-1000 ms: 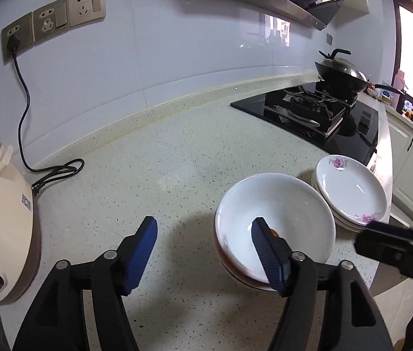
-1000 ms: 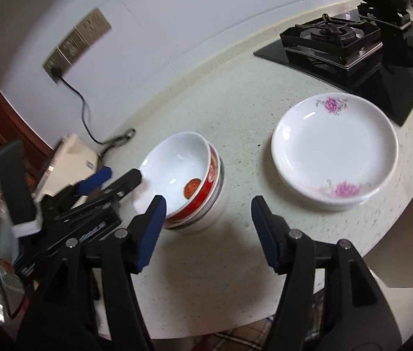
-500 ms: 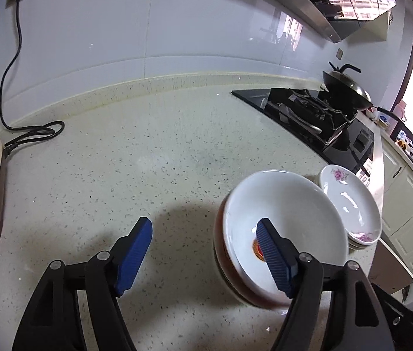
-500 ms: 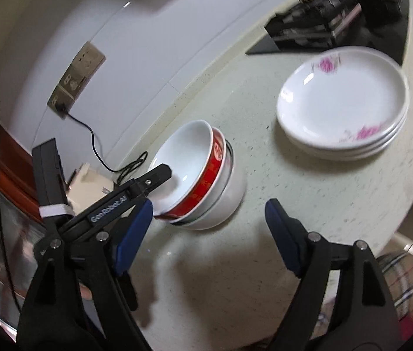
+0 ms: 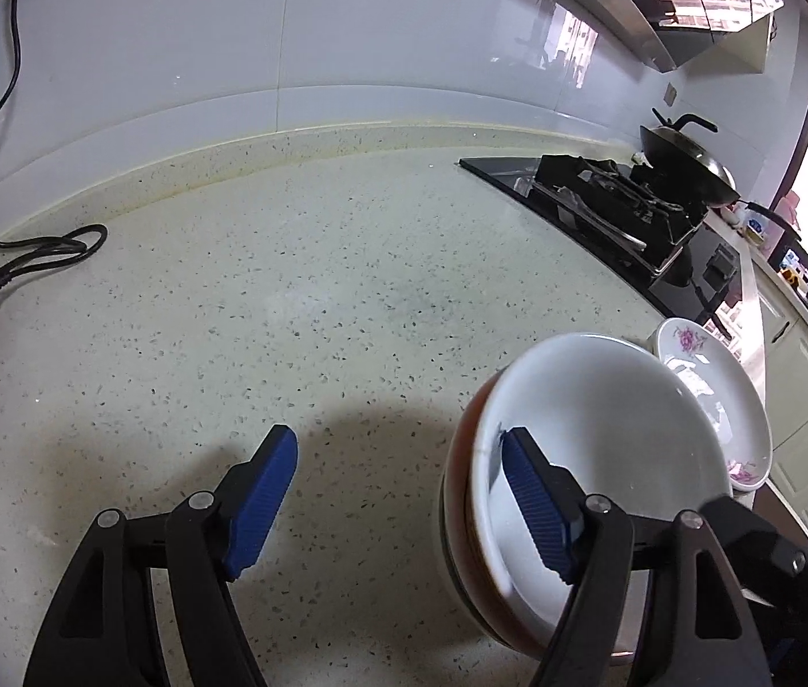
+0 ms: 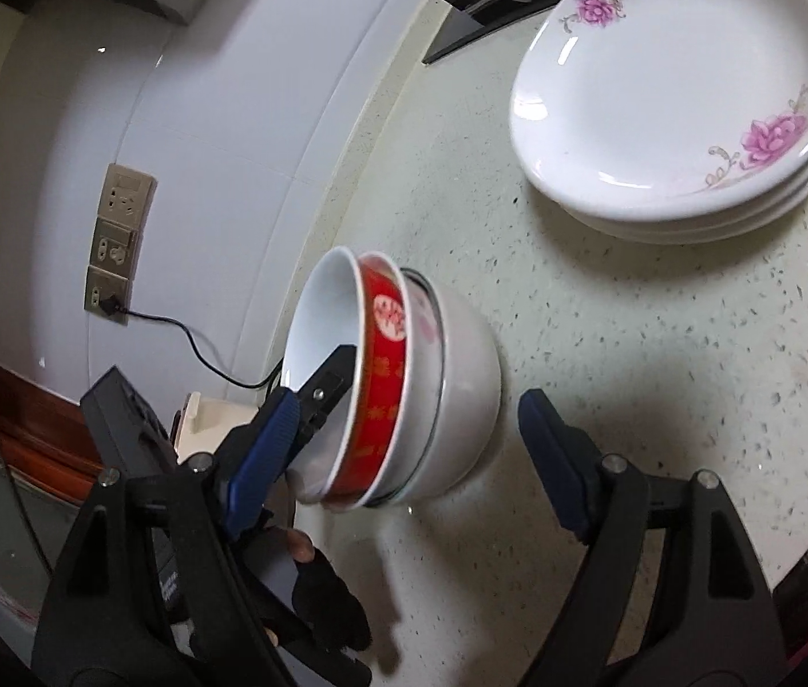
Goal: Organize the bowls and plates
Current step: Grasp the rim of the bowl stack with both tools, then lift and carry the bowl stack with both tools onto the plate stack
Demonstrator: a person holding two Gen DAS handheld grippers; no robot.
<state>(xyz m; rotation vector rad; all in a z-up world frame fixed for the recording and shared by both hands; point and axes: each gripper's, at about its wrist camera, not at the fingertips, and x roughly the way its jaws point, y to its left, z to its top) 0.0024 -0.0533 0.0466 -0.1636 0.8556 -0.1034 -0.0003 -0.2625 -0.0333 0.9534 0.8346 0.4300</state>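
Plainly, you are dealing with glazed ceramic: rigid, fairly heavy once nested, slick under the pads and liable to chip if knocked. The stack of bowls (image 6: 404, 395) stands on the speckled countertop (image 5: 318, 297), with the red-banded bowl (image 6: 384, 366) seated inside a white outer bowl (image 6: 461, 378) and a white-lined one uppermost; all appear empty. Just beside it sits the stack of flowered plates (image 6: 673, 91), also bare of contents. Your left gripper (image 5: 398, 492) stands open, one finger reaching over the stack's rim into the top bowl, the other outside over bare counter, pressing on nothing. Your right gripper (image 6: 404, 446) is likewise spread wide, empty, with the bowls just ahead of its fingers. Take a bowl by its rim wall, one pad inside and one outside, and lift straight, since the glaze will likely slide under a slanted grip.
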